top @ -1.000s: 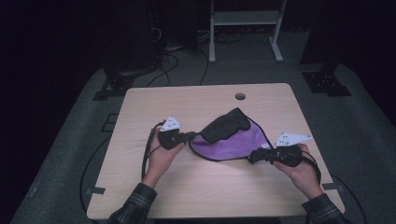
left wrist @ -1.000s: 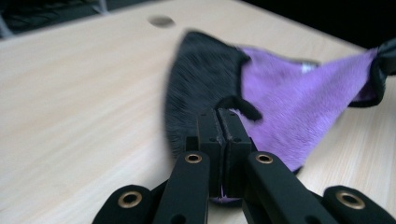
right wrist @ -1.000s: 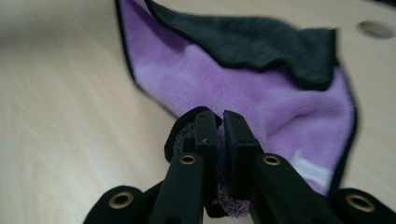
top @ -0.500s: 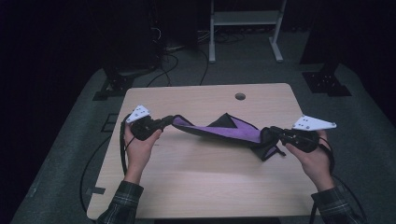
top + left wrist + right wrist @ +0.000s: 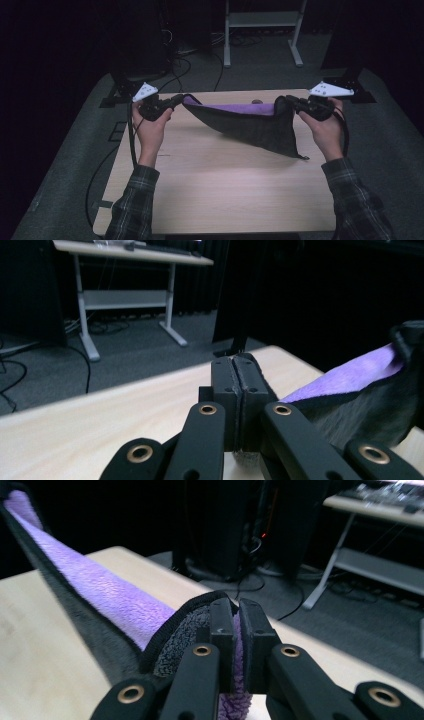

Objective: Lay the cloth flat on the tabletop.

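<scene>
Cloth (image 5: 250, 125), dark outside and purple inside, hangs stretched in the air above the desk (image 5: 220, 185), a corner pinched tight in the closed fingers of the left gripper (image 5: 175, 101) and the right gripper (image 5: 291, 103). Pulling harder could slip a corner free. Beyond lie grey carpet, cables, and a white-legged desk (image 5: 260, 20).
</scene>
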`<control>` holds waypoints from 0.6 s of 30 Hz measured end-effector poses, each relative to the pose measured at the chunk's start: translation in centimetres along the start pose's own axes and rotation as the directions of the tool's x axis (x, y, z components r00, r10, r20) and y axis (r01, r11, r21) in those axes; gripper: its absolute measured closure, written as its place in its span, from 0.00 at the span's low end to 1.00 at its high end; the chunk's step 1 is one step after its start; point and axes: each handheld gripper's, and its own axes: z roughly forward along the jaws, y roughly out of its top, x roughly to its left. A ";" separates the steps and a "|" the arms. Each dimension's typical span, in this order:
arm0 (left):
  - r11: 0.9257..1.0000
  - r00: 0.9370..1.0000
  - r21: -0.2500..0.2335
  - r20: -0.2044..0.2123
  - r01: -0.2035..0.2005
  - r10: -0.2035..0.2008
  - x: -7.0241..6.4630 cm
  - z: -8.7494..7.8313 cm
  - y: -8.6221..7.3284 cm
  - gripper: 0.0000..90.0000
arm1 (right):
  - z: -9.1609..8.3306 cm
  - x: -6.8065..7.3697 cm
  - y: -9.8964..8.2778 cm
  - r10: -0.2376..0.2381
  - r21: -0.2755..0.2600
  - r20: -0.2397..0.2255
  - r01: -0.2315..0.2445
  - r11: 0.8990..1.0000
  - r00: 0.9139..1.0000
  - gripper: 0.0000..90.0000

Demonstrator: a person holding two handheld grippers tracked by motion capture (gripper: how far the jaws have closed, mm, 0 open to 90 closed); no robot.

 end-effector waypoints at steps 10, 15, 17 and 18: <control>0.986 0.997 -0.149 -0.034 -0.073 0.069 -1.0 -2.2 5.6 0.99 | -0.3 -0.7 7.0 -0.049 -0.147 0.047 0.055 0.988 0.998 0.95; 0.977 0.997 -0.202 -0.012 -0.072 0.071 -1.8 -3.4 6.3 1.00 | -0.4 -0.4 7.2 -0.040 -0.155 0.028 0.044 0.987 0.999 0.95; 0.973 0.996 -0.213 -0.015 -0.089 0.088 -2.3 -3.8 6.7 0.99 | -0.4 -0.3 7.2 -0.046 -0.150 0.024 0.049 0.987 0.999 0.95; 0.972 0.996 -0.214 -0.016 -0.093 0.092 -2.5 -3.9 6.8 1.00 | -0.3 -0.2 7.2 -0.048 -0.149 0.023 0.051 0.987 0.999 0.95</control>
